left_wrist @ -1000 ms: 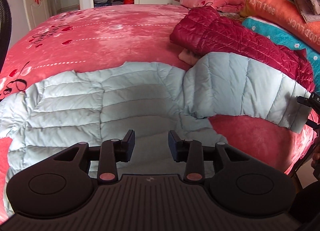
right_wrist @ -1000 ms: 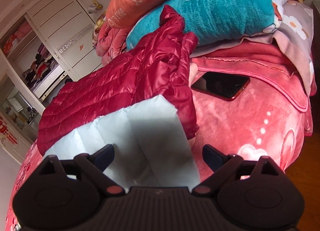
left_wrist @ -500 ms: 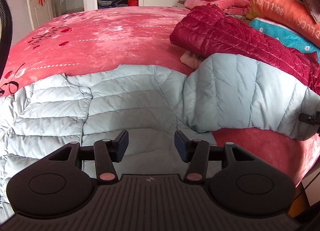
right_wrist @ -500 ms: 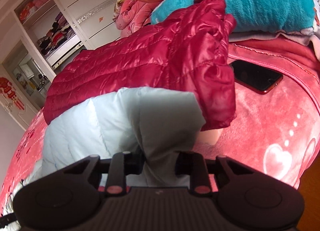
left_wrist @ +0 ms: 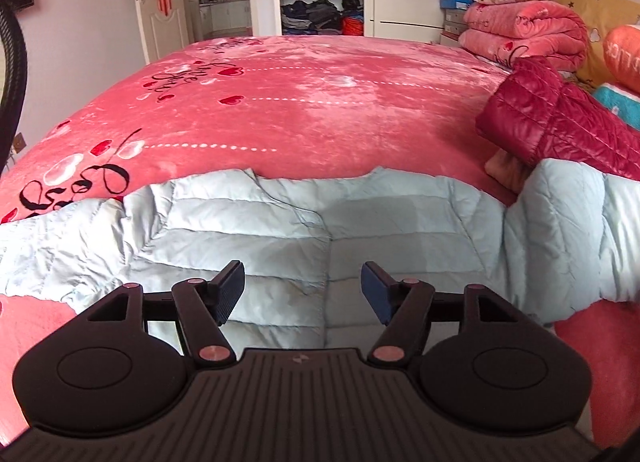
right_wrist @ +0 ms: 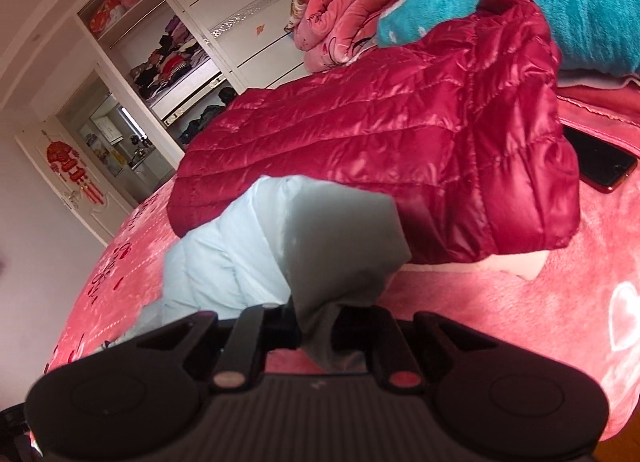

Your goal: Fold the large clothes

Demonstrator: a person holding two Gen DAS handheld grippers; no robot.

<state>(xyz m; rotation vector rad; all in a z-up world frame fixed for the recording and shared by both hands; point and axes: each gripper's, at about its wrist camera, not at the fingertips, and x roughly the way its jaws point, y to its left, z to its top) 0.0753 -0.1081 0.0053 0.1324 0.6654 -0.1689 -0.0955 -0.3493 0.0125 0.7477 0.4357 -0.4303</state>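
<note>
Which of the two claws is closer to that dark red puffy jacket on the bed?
The right claw: closing on the pale blue jacket's sleeve cuff, just below the red jacket. The left claw, opening and empty, hangs over the blue jacket's body, farther away.

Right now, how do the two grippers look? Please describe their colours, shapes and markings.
Both look alike. The left gripper is matte black: a ribbed plate at the base, a rounded housing with a circular recess on each side, and two angled link arms with pinkish round pivot caps. Its pads are ribbed and dark blue-black. The right gripper has the same black body, ribbed plate and pink caps. No cables or sleeves show.
</note>
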